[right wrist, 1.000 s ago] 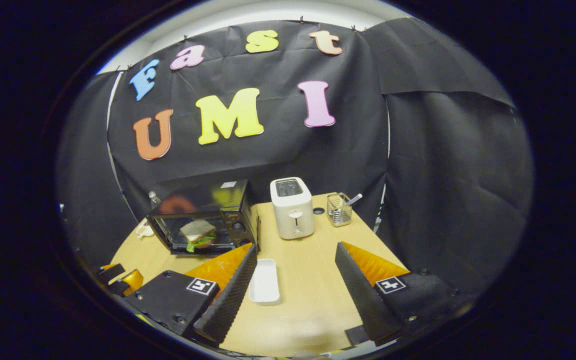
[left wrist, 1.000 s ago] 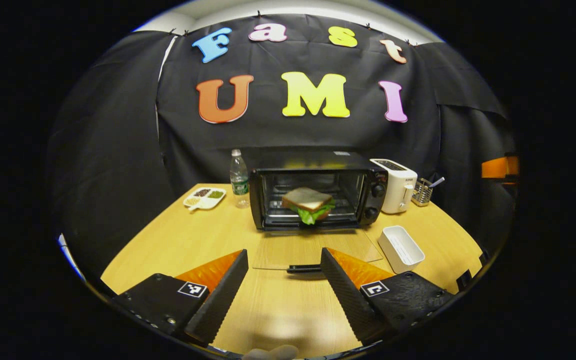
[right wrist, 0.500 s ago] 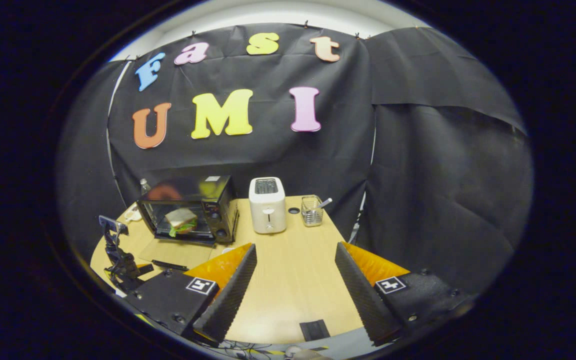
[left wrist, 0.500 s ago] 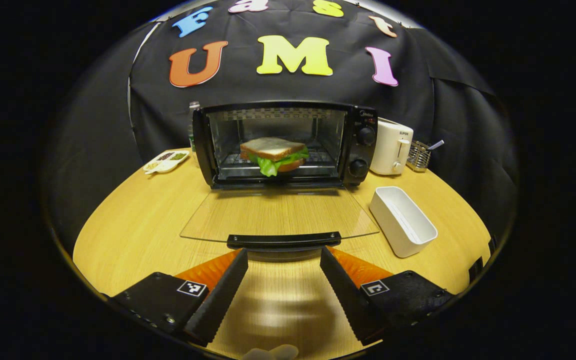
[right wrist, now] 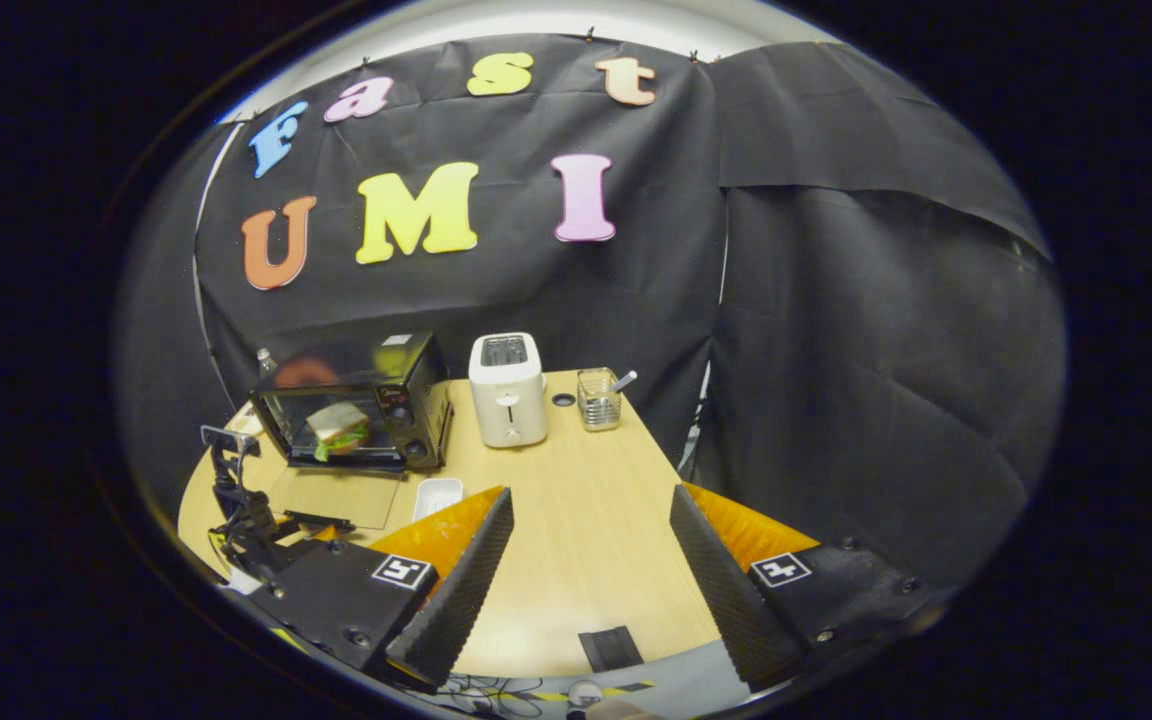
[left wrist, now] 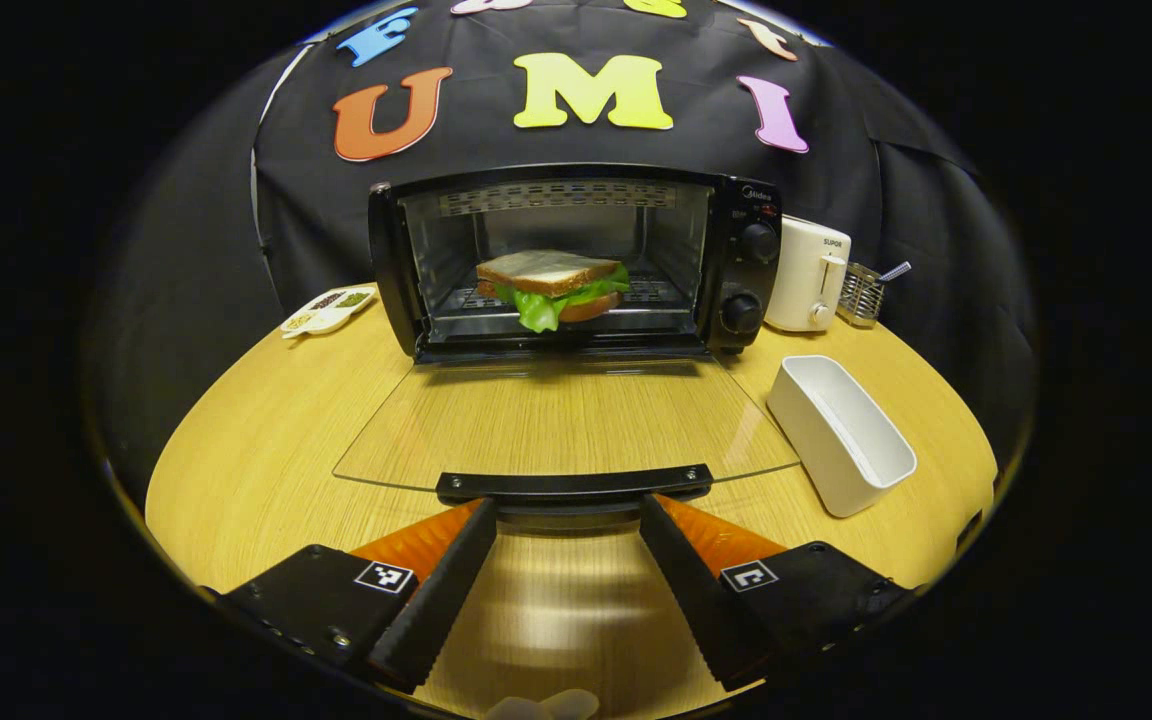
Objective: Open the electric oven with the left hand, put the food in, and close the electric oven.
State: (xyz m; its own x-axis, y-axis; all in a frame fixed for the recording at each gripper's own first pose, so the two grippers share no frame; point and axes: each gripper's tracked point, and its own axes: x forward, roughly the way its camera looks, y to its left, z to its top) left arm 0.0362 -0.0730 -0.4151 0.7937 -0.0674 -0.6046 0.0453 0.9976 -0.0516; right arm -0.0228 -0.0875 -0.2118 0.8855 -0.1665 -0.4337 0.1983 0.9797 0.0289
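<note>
In the left gripper view, the electric oven (left wrist: 576, 262) is sitting at the upper middle of the frame with its glass door (left wrist: 564, 425) lying flat and fully lowered onto the wooden table (left wrist: 266, 440). The sandwich (left wrist: 551, 286) is resting on the rack inside the oven cavity, its lettuce hanging over the front edge. The door's dark handle (left wrist: 574, 484) is stretching across the lower middle of the frame, and the left gripper (left wrist: 564, 520) is hovering just behind it with its jaws spread wide, its fingertips lying just below the handle bar, grasping nothing; whether they are touching it I cannot tell. A white rectangular dish (left wrist: 841, 433) is sitting at the right of the frame beside the door, a white toaster (left wrist: 808, 274) is standing just right of the oven, a wire holder (left wrist: 863, 294) is next to that, and a divided snack tray (left wrist: 328, 310) is lying at the left. In the right gripper view, the right gripper (right wrist: 591, 525) is hanging over the near part of the table at the bottom of the frame, released and holding nothing, while the oven (right wrist: 356, 412) is showing small at the middle left, well apart from it, with the other gripper (right wrist: 241, 505) at the lower left near the door's handle.
</note>
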